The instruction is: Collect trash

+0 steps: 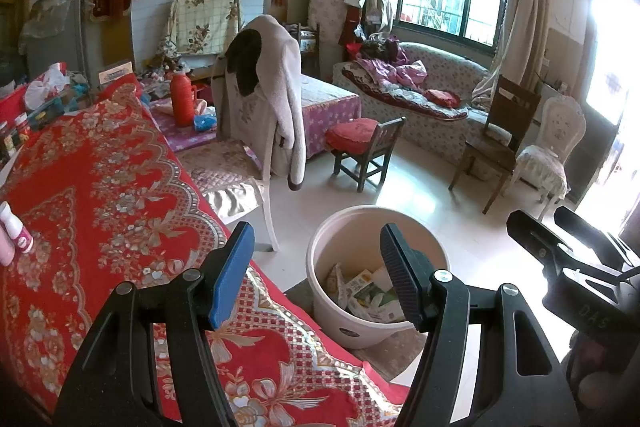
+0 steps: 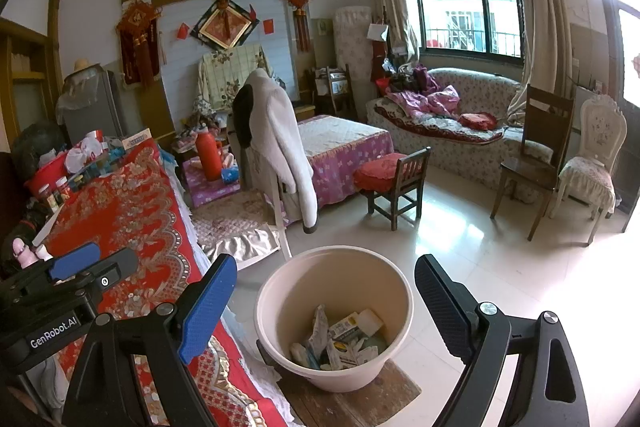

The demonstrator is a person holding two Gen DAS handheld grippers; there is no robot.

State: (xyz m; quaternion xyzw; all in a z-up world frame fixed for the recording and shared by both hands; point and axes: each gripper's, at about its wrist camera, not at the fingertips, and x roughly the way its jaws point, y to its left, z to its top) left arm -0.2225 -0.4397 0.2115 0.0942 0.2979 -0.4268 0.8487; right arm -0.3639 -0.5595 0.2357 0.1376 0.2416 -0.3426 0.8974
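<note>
Both the left gripper (image 1: 316,275) and right gripper (image 2: 324,311) stood wide and empty above the cream plastic bucket (image 2: 280,331); below them, its crumpled paper wrappers (image 2: 344,343) looked light and soft, best pinched at a fold.

Surface materials, bin area

Bucket (image 2: 280,307): smooth matt plastic, holding crumpled paper trash (image 2: 344,343). Bench cloth (image 1: 112,163): woven patterned fabric. Floor (image 2: 500,267): glossy tile. Board (image 2: 360,403) under bucket: rough wood.
</note>
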